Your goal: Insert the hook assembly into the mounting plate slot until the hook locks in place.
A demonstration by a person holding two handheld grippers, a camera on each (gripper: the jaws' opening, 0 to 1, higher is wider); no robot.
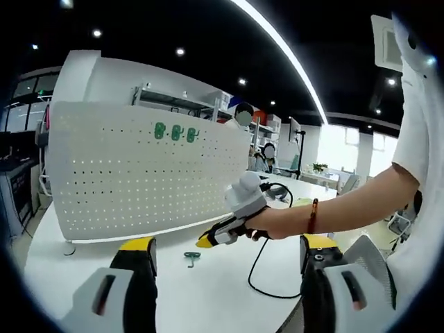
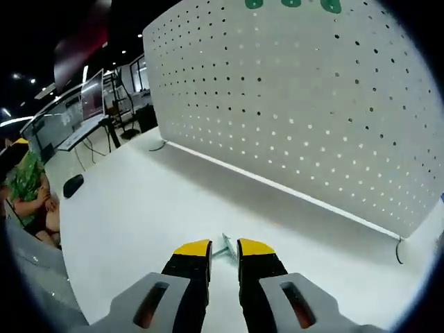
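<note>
A white pegboard [image 1: 139,173] stands upright on the white table [image 1: 208,291] and carries three green hooks [image 1: 175,132] near its top. One loose green hook [image 1: 192,257] lies flat on the table in front of the board. A person's hand holds my right gripper [image 1: 208,241] low over the table, its yellow tips just right of that hook. In the right gripper view the hook [image 2: 223,248] lies at the tips of my right gripper [image 2: 224,248], whose jaws stand a narrow gap apart above the table. The pegboard [image 2: 298,118] rises behind. My left gripper [image 1: 227,244] is wide open, holding nothing.
A black cable [image 1: 267,281] loops across the table at the right, under the person's arm [image 1: 347,208]. A black mouse [image 2: 73,185] lies near the table's far edge, and a seated person [image 2: 28,187] is beyond it. Shelving and desks stand behind the pegboard.
</note>
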